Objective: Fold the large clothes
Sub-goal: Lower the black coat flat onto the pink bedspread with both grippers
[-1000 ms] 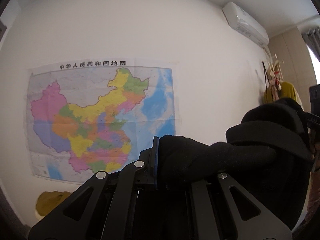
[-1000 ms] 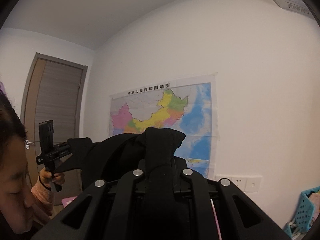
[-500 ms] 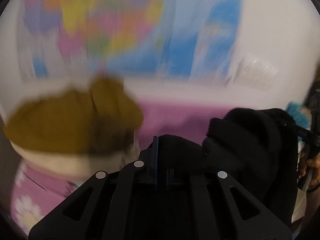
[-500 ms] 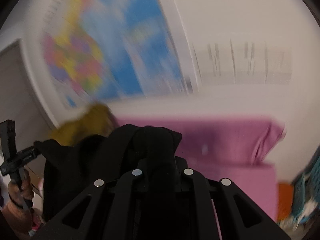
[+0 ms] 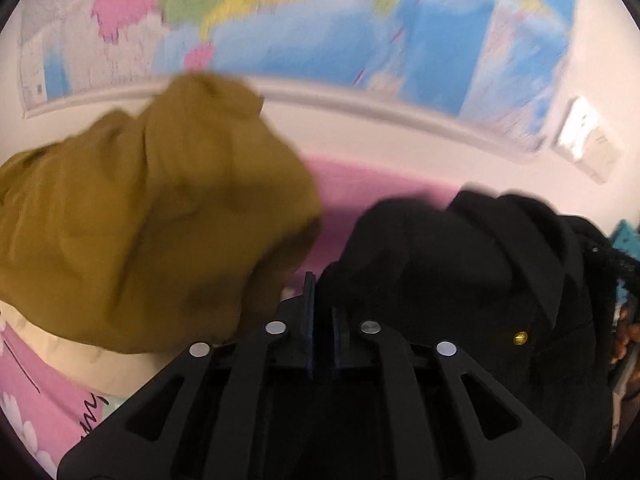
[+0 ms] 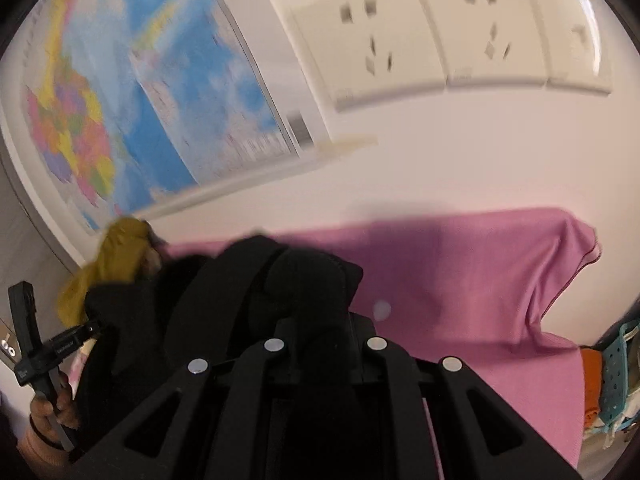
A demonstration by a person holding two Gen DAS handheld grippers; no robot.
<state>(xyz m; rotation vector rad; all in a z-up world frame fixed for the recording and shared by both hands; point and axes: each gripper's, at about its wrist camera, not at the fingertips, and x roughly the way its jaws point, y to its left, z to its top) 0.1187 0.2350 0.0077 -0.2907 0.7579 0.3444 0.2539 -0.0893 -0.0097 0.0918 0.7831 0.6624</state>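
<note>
Both grippers are clamped on the black garment [image 5: 460, 264]: left gripper [image 5: 320, 312] jaws pinched on a fold of it, right gripper [image 6: 320, 320] jaws closed on another bunch. The garment hangs bunched between the two, over the pink bed cover [image 6: 460, 280] but not laid flat.

Progress, as I read it: early. Garment is picked up and being brought to the bed; no fold visible. Left to do: spread it flat, then the folds themselves.

In the way: the mustard-yellow garment [image 5: 152, 216] heaped on the bed just beside the left gripper (it sits on a cream-coloured something, can't tell what). It takes up the left part of the laying area. The right side of the cover looks free.

Around: wall map [image 6: 120, 88], sockets [image 6: 440, 32] on the wall, teal basket [image 6: 616, 368] at the right edge.
</note>
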